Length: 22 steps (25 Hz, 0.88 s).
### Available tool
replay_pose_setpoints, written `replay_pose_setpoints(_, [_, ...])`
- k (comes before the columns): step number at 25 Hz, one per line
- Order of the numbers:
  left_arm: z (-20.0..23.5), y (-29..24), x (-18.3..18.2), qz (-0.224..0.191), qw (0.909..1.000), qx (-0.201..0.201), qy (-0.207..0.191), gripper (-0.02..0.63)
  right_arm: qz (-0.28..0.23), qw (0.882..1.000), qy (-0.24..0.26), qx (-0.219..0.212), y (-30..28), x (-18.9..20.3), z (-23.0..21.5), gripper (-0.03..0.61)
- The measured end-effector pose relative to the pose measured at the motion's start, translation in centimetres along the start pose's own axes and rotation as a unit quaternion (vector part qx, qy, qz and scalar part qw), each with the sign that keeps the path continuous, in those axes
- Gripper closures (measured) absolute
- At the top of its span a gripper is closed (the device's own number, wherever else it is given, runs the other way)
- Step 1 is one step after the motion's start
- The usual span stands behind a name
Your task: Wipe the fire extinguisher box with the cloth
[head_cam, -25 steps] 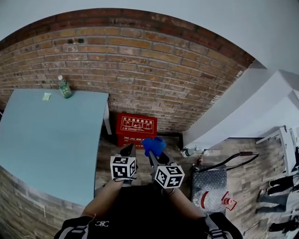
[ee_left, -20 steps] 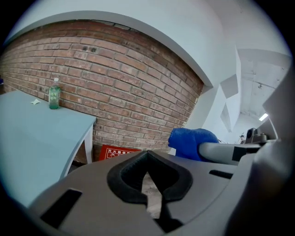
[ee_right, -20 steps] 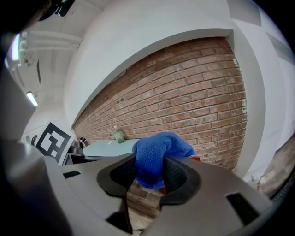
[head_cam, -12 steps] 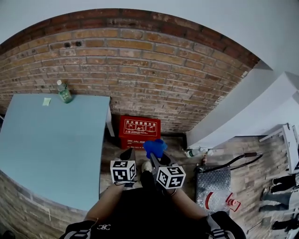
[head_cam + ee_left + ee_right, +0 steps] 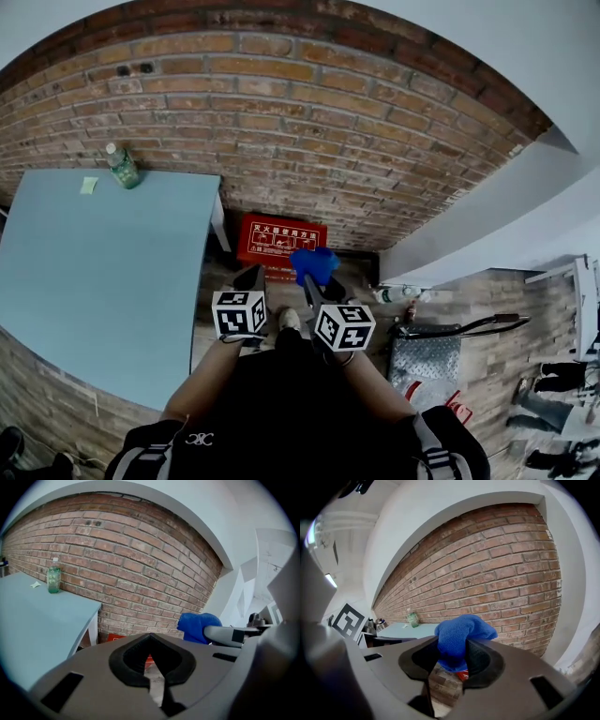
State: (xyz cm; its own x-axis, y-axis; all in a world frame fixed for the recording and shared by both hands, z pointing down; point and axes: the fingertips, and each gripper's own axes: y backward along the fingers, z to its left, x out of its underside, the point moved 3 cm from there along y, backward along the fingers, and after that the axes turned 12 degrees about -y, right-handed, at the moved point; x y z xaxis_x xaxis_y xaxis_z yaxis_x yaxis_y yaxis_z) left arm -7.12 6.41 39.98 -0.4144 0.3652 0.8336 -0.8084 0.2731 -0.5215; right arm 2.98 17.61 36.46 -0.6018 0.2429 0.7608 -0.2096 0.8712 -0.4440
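A red fire extinguisher box [image 5: 279,243] with white print stands on the floor against the brick wall, beside the table leg. My right gripper [image 5: 314,277] is shut on a bunched blue cloth [image 5: 315,263], held in the air in front of the box and above it. The cloth [image 5: 461,638] fills the right gripper view between the jaws, with a bit of the red box [image 5: 462,675] below it. My left gripper [image 5: 251,278] hangs beside it, shut with nothing in it. In the left gripper view the box [image 5: 115,638] peeks over the jaws and the cloth [image 5: 197,626] shows at right.
A pale blue table [image 5: 84,272] fills the left side, with a green bottle [image 5: 122,167] and a small paper scrap [image 5: 90,186] at its back edge. A white wall corner [image 5: 487,234] juts out at right. A metal plate [image 5: 424,361], a black cable and a bottle lie on the floor at right.
Both grippers and the cloth have drifted forward toward the red box and the brick wall. The view has shifted with them, and the wall looms larger.
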Motion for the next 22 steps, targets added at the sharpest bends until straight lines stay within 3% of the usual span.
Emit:
replay_pose_setpoints(6, [-0.2, -3.9, -3.3, 0.005, 0.9990, -0.003, -0.044, 0.608, -0.017, 1.000, -0.013, 0.001, -3.9, -4.0, -3.4, 0.425])
replay_pose_setpoints(16, [1.0, -8.1, -4.3, 0.049, 0.9975, -0.034, -0.040, 0.607, 0.056, 0.998, 0.003, 0.014, -8.9, -3.3, -10.2, 0.425])
replay_pose_setpoints(22, [1.3, -11.1, -4.6, 0.066, 0.9962, -0.051, -0.025, 0.607, 0.109, 0.993, 0.042, 0.027, -11.9, -2.7, -14.8, 0.425])
